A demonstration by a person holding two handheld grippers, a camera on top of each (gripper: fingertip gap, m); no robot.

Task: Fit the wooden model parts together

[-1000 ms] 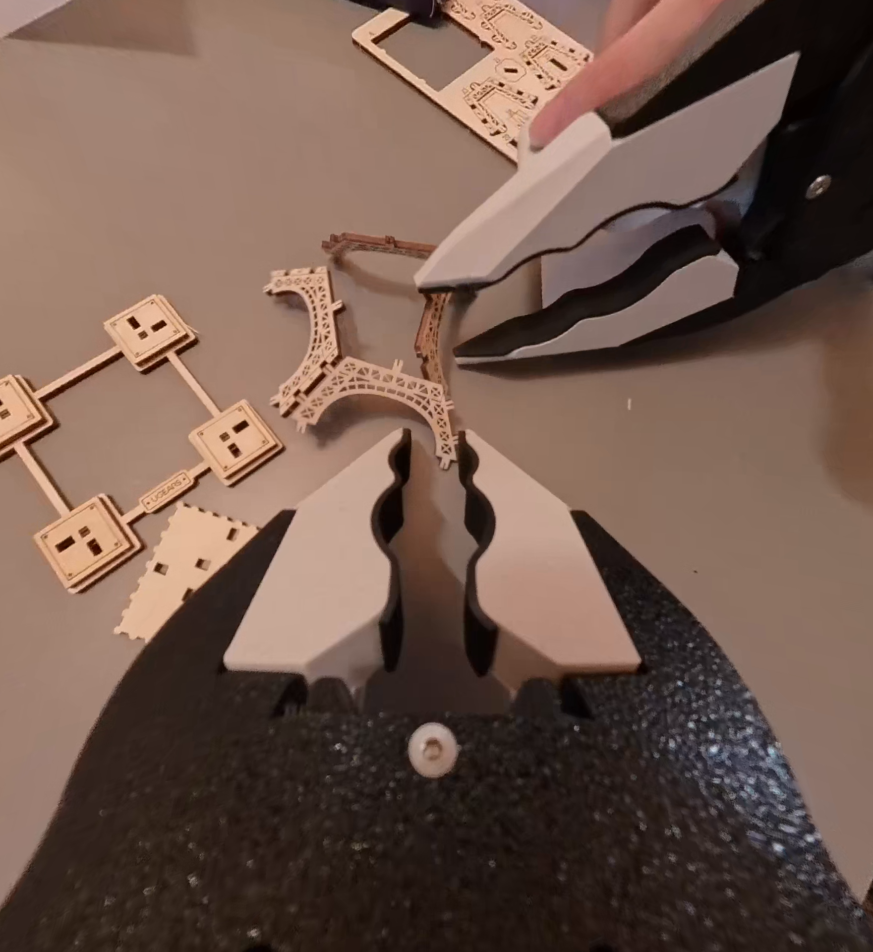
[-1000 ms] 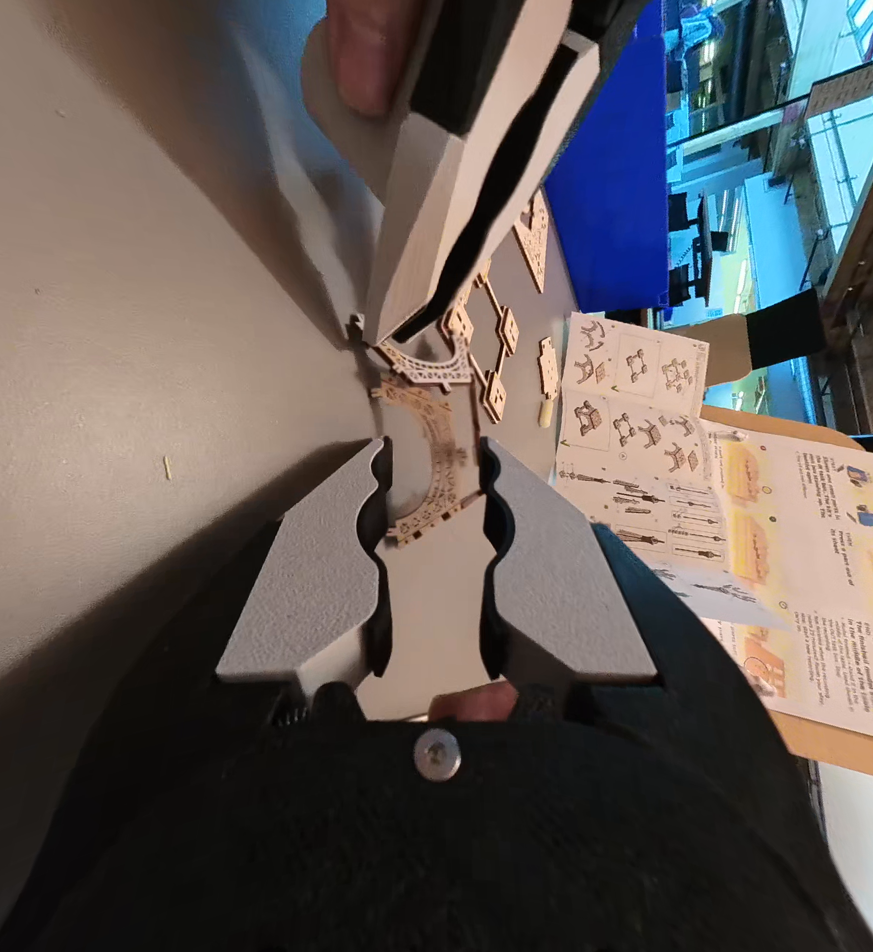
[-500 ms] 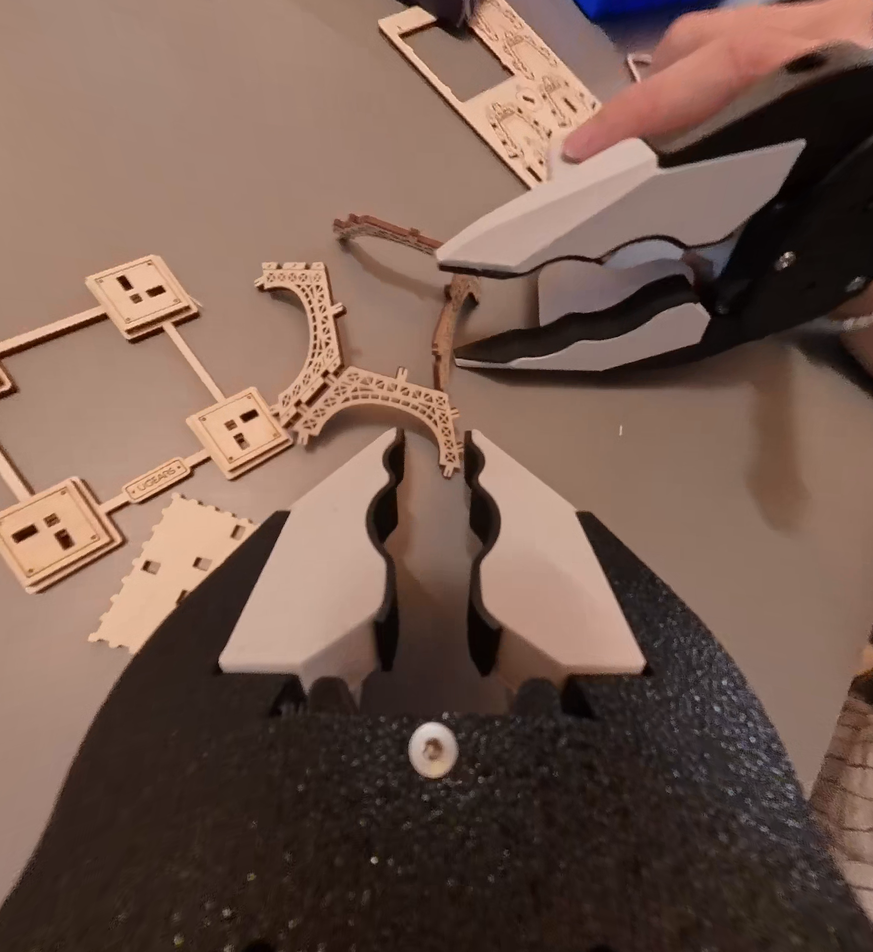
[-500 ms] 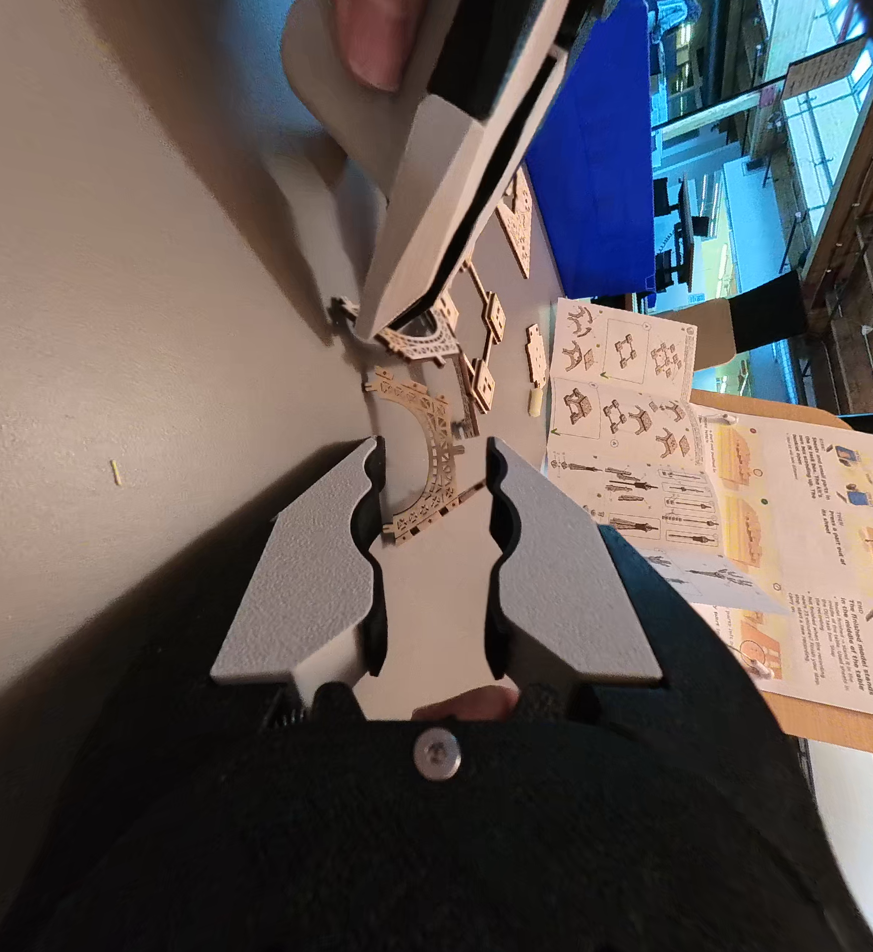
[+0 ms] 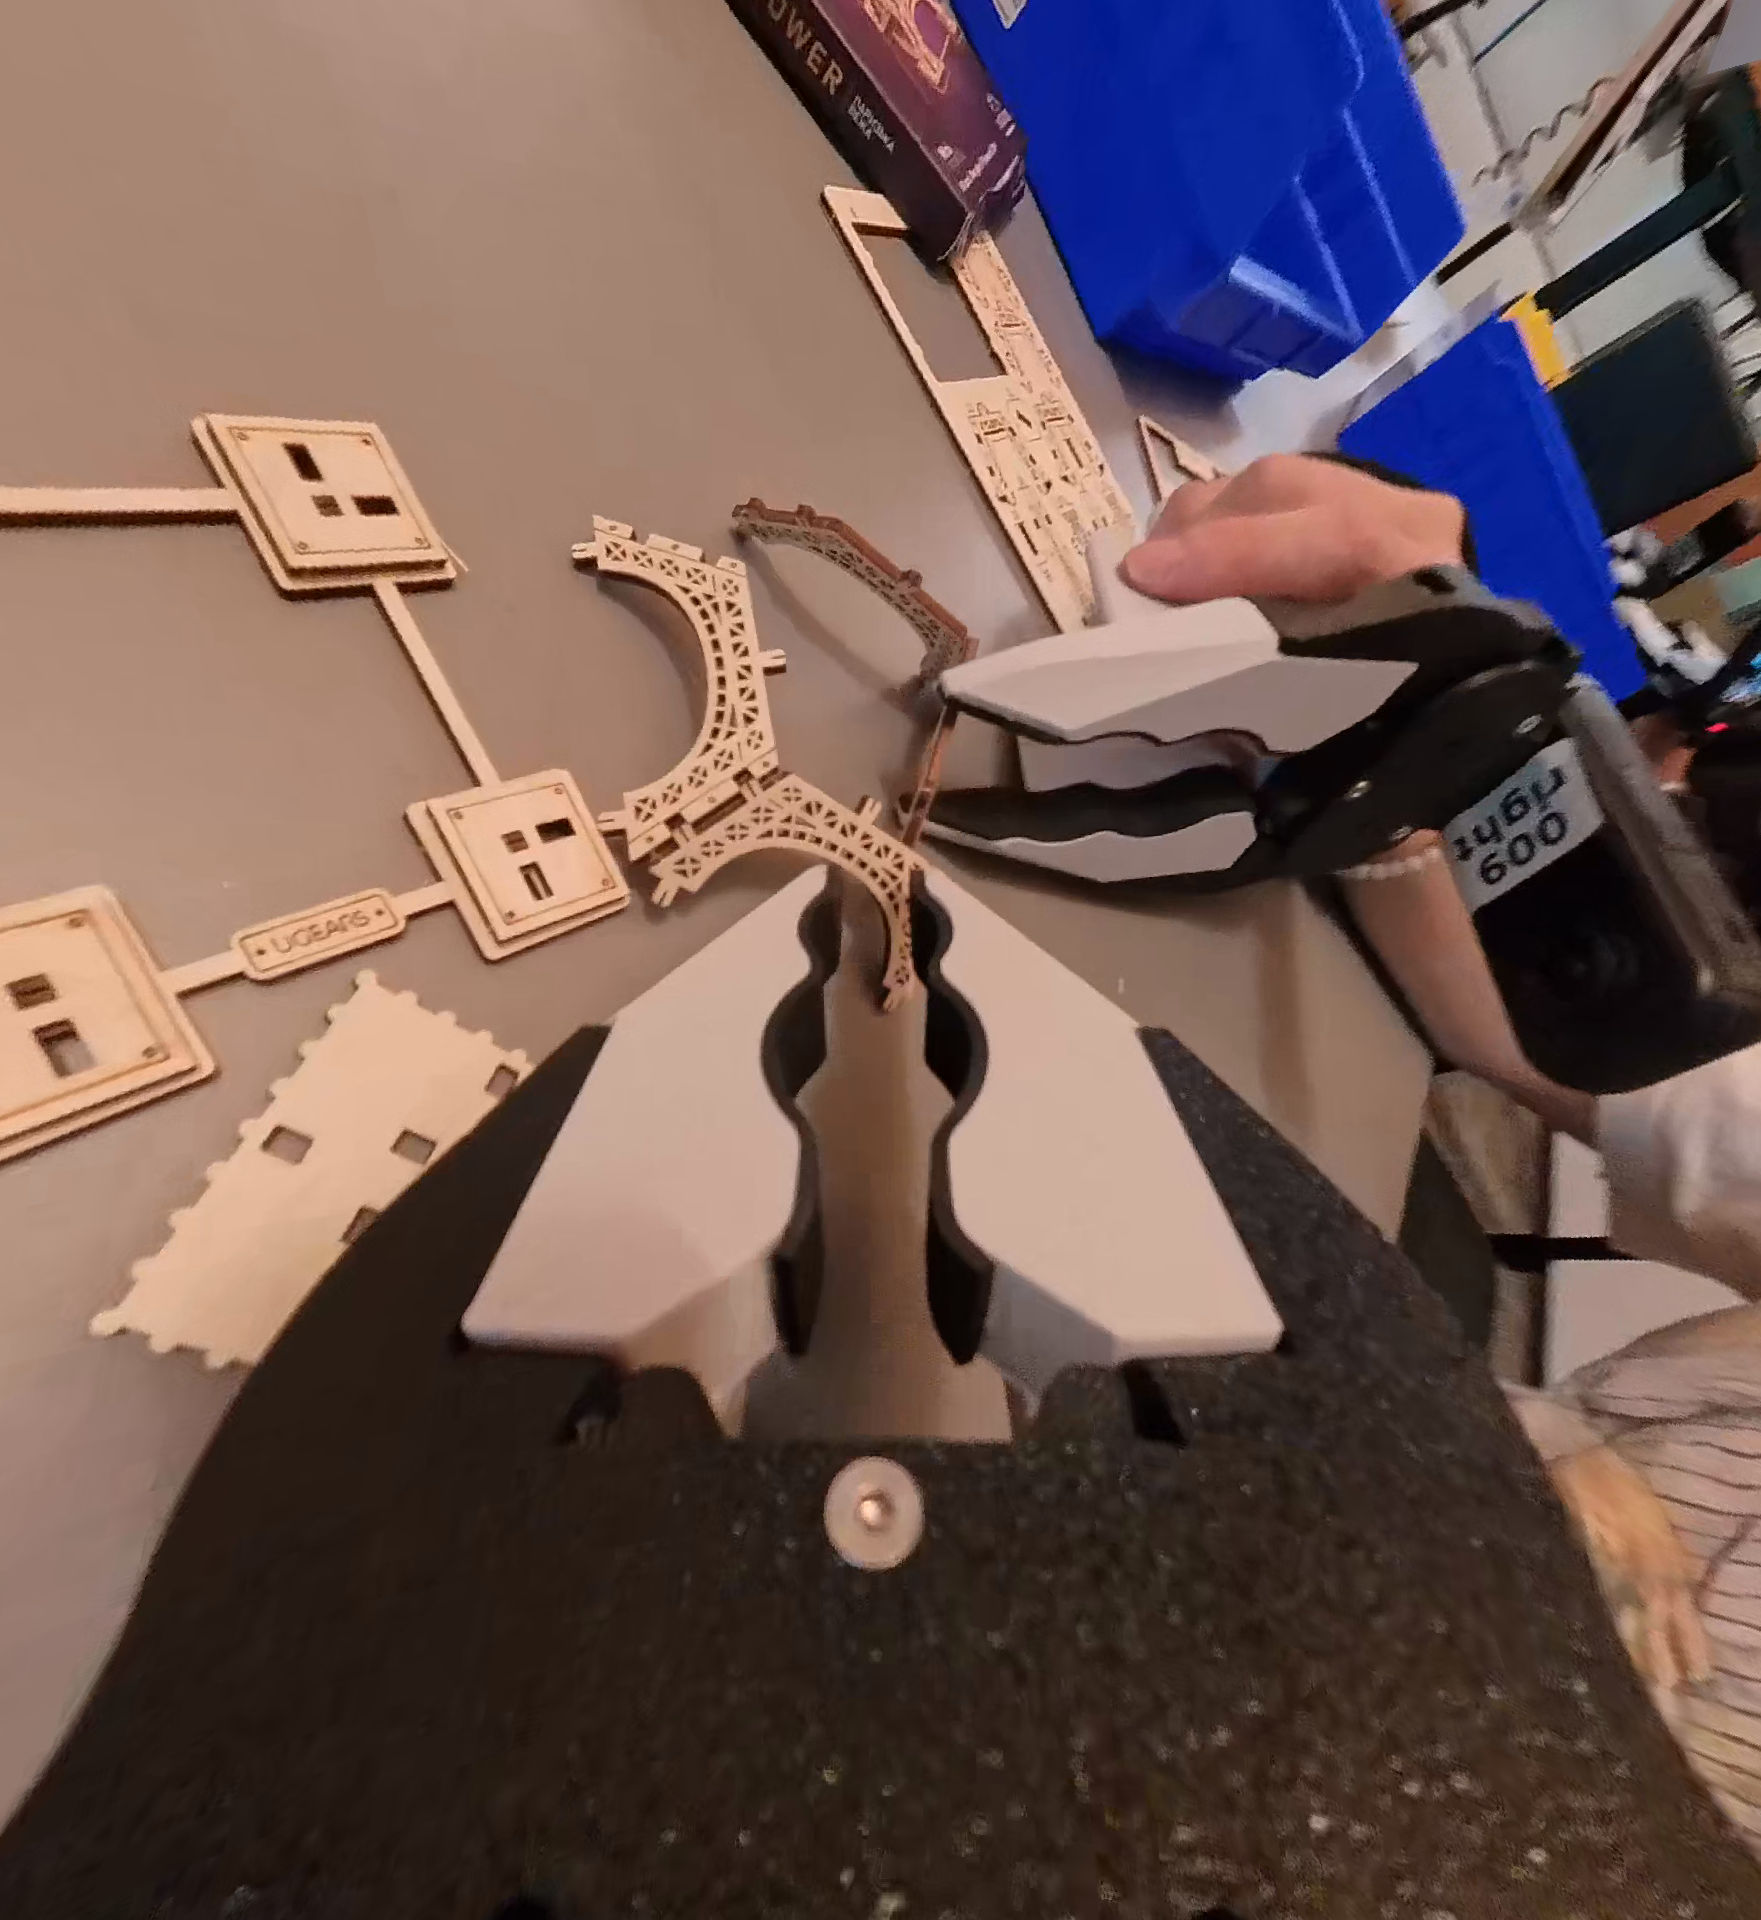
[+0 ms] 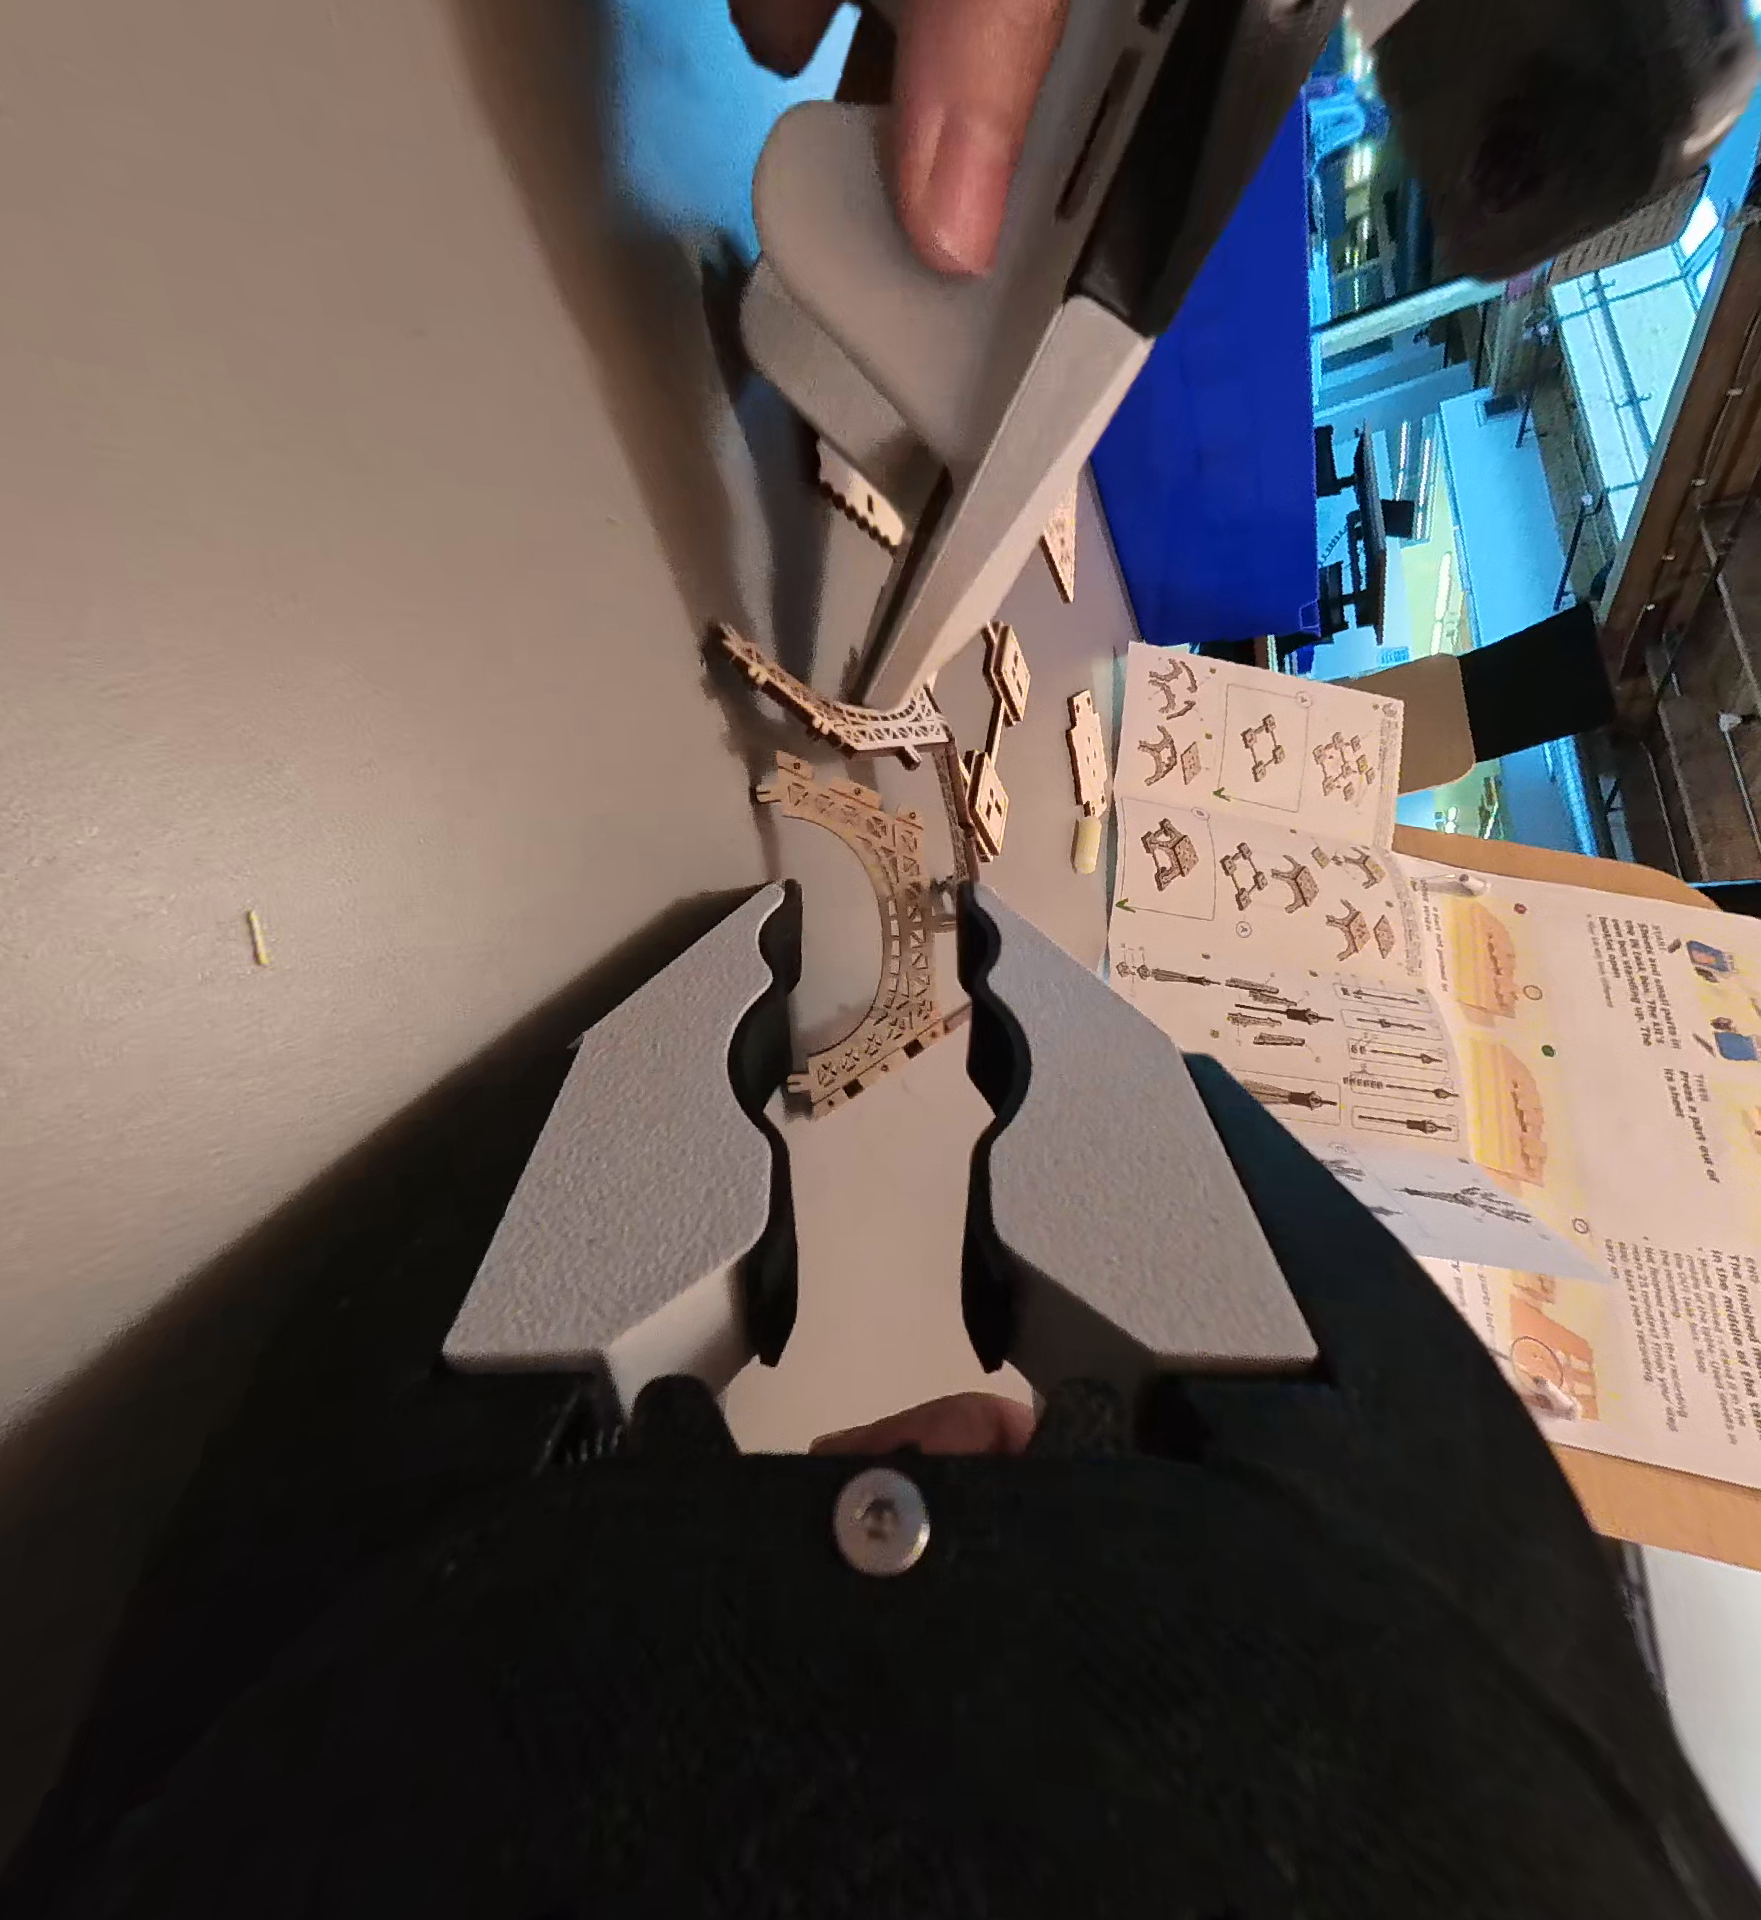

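Two pale lattice arches joined at a corner [image 5: 741, 790] lie on the grey table [image 5: 232, 260]. My left gripper [image 5: 874, 904] is open, with one arch leg between its fingertips, and a gap shows beside the leg. In the right wrist view its tip [image 6: 881, 681] sits at these arches [image 6: 855, 722]. A third, darker arch [image 5: 845, 582] stands on edge. My right gripper [image 5: 943, 753] is shut on its leg. That arch [image 6: 897, 935] spans the gap between the right gripper's [image 6: 874, 914] pads.
A square frame with square corner pads [image 5: 523, 862] and a notched plate [image 5: 304, 1174] lie to the left. A part sheet [image 5: 1011, 416], a dark box [image 5: 897, 104] and blue bins [image 5: 1219, 156] stand behind. Instruction sheets [image 6: 1271, 831] lie beyond. The table edge [image 5: 1375, 1039] is close on the right.
My left gripper has tilted and closed in, so the arch leg sits deeper between its fingers. My right gripper has kept the darker arch and shifted slightly.
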